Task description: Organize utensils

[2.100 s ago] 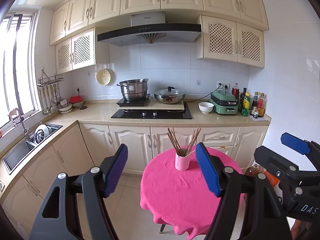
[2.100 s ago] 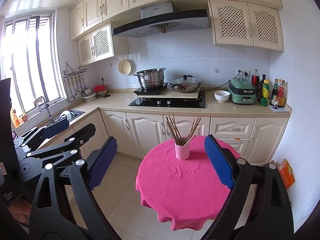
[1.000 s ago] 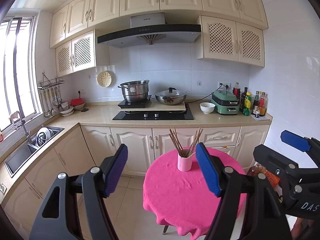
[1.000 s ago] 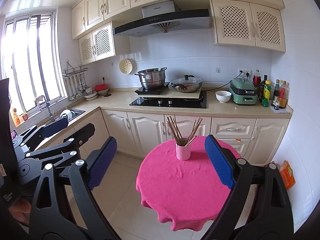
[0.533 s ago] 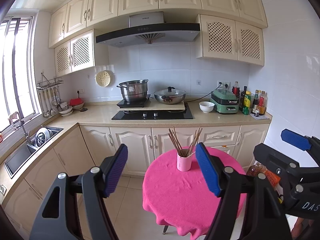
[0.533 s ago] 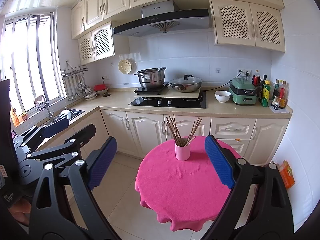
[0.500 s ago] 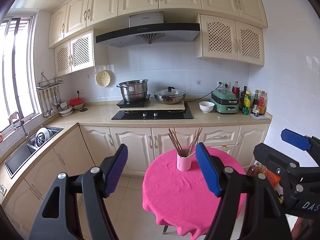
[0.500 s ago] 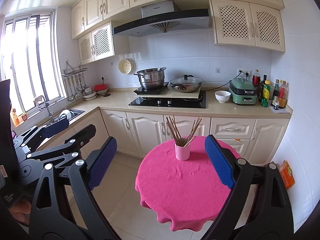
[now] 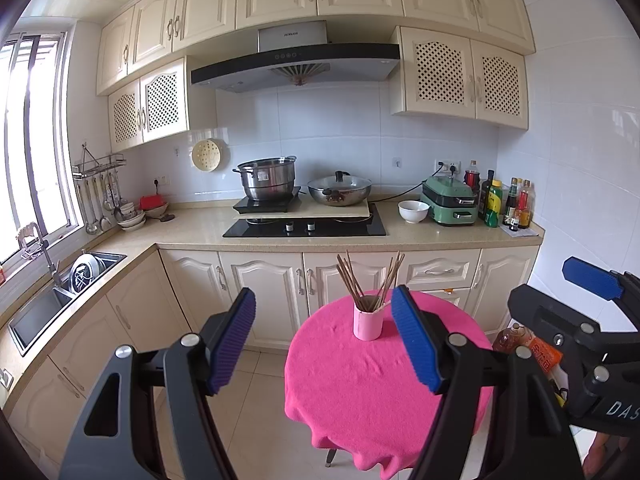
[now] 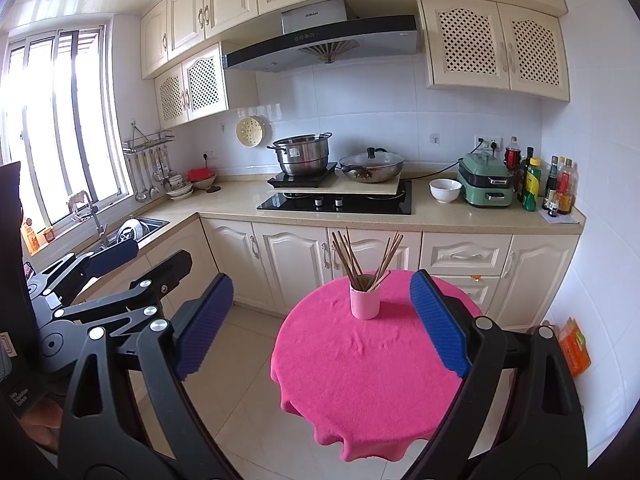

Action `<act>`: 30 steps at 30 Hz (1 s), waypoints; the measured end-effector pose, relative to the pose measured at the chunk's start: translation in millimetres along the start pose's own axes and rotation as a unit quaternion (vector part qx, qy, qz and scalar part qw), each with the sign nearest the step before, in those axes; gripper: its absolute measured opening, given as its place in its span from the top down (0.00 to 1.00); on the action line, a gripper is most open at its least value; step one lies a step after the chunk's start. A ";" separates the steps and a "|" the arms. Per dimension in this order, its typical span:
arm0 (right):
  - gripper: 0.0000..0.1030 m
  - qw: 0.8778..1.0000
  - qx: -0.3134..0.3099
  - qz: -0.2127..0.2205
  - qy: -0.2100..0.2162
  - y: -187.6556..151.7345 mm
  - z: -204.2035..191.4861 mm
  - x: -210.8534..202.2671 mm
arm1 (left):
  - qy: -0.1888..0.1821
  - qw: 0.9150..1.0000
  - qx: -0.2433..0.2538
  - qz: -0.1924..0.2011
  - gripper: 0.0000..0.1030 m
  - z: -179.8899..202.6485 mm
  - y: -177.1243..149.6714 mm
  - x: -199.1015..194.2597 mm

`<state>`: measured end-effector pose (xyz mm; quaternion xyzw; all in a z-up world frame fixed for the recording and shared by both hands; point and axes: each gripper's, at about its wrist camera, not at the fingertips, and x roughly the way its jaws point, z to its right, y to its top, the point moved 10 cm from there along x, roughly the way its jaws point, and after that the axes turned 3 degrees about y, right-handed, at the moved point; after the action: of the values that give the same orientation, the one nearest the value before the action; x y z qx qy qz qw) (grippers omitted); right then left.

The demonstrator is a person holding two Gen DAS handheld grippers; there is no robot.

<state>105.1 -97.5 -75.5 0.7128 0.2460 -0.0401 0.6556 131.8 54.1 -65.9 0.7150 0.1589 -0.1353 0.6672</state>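
A pink cup (image 9: 368, 324) stands on a round table with a pink cloth (image 9: 372, 392). Several brown chopsticks (image 9: 354, 276) stick up out of the cup, fanned left and right. The cup (image 10: 364, 302) and chopsticks (image 10: 348, 258) also show in the right wrist view, on the far part of the pink cloth (image 10: 372, 380). My left gripper (image 9: 324, 340) is open and empty, held in the air well short of the table. My right gripper (image 10: 322, 320) is open and empty, also short of the table. Each gripper shows at the edge of the other's view.
An L-shaped counter (image 9: 192, 232) runs behind the table, with a steel pot (image 9: 268, 180), a lidded wok (image 9: 340, 192), a white bowl (image 9: 413, 211), a green cooker (image 9: 450, 204) and bottles (image 9: 504, 204). A sink (image 9: 60, 300) lies at the left. An orange packet (image 10: 574, 346) sits on the floor at the right.
Both views have shifted only slightly; the table and cup sit almost where they were. Both grippers stay open and empty.
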 end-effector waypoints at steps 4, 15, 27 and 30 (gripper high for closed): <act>0.14 1.000 -0.001 0.000 0.000 -0.4 0.0 0.3 | 0.000 1.000 0.000 0.000 0.32 -0.1 -0.1 0.1; 0.14 1.000 0.003 -0.001 -0.001 -4.3 2.5 -0.4 | -0.001 1.000 0.001 -0.003 0.32 0.5 -2.3 0.2; 0.14 1.000 0.005 -0.005 -0.001 -4.9 2.4 0.8 | -0.003 1.000 0.001 -0.008 0.32 0.9 -5.1 1.5; 0.13 1.000 0.005 -0.005 -0.001 -5.4 2.5 0.6 | -0.003 1.000 0.001 -0.009 0.32 1.9 -5.5 1.5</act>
<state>104.1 -99.6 -81.0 0.7147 0.2487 -0.0459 0.6522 130.9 52.6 -71.7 0.7140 0.1626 -0.1436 0.6657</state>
